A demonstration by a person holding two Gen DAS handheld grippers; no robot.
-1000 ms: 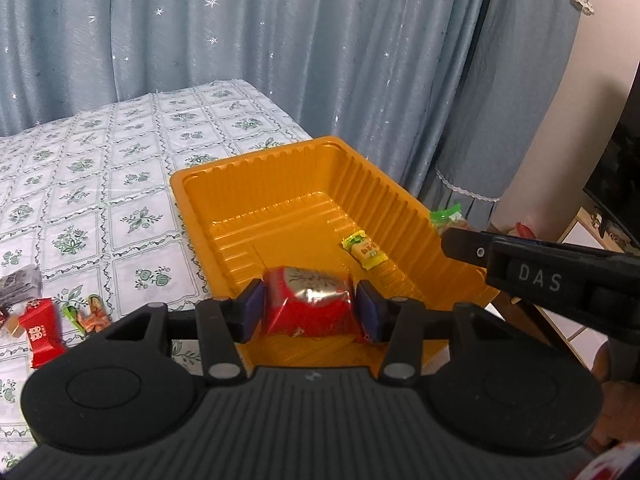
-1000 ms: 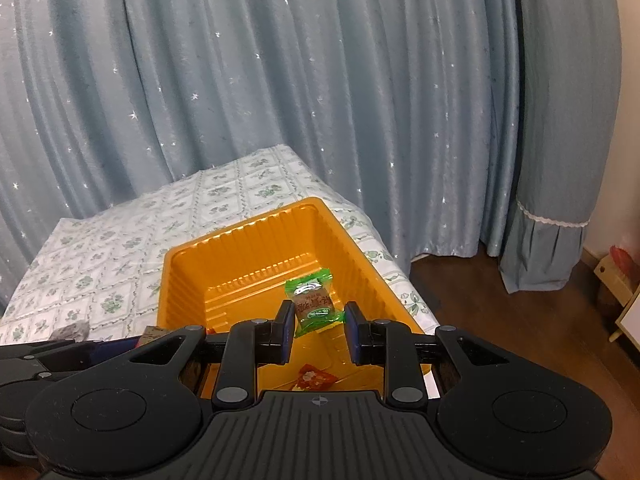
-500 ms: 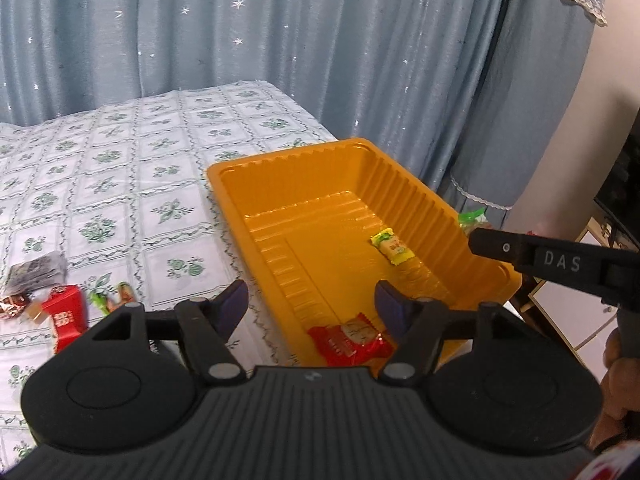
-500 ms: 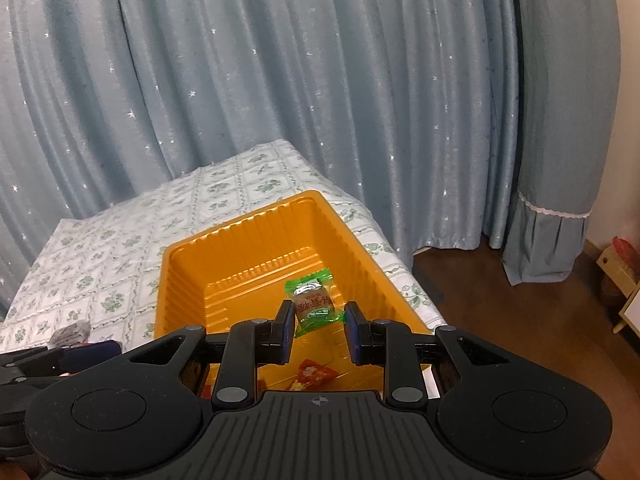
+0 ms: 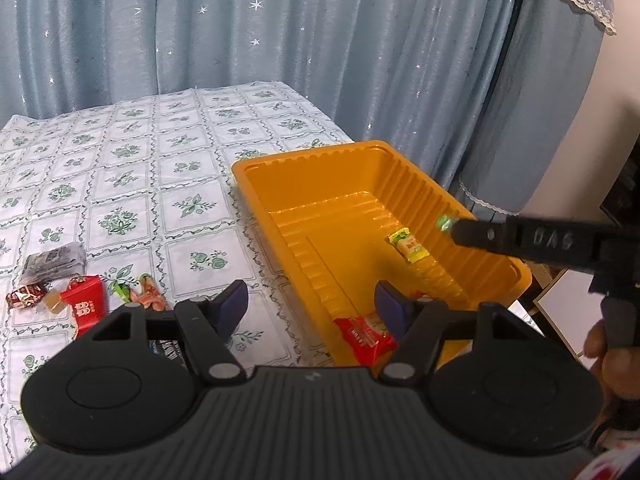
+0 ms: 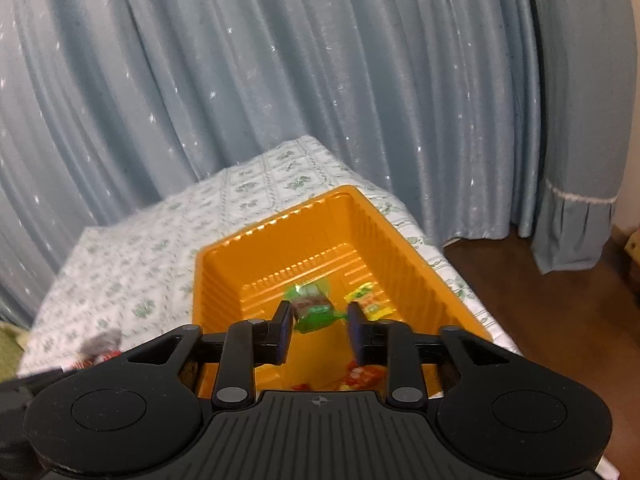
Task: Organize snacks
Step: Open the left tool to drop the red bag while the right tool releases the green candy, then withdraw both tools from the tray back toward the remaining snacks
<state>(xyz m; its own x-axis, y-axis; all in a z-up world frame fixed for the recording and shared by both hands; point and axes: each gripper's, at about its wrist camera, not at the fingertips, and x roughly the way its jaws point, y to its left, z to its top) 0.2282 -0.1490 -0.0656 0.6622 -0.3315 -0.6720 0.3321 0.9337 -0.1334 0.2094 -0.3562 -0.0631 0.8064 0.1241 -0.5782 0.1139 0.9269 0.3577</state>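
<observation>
A table under a white cloth with green flower squares (image 5: pixel 132 184) is filling the left of the left wrist view, with blue star-dotted curtains (image 5: pixel 240 28) hanging behind it. At its left edge loose snacks are lying together: a grey packet (image 5: pixel 54 262), a red packet (image 5: pixel 85 308) and an orange-and-green candy (image 5: pixel 146 298). The left gripper (image 5: pixel 312 308) is hovering with its jaws spread and nothing between them, over the near-left rim of the orange tray (image 5: pixel 280 200). Inside the tray a red snack (image 5: pixel 362 338) is lying at the near end and a yellow candy (image 5: pixel 408 245) near the right wall. The right gripper (image 6: pixel 318 320) is reaching over the tray, its jaws opening, a green-wrapped candy (image 6: pixel 314 308) sitting blurred between them, clear of the right pad. Brown wooden floor (image 6: pixel 560 300) is showing to the right.
</observation>
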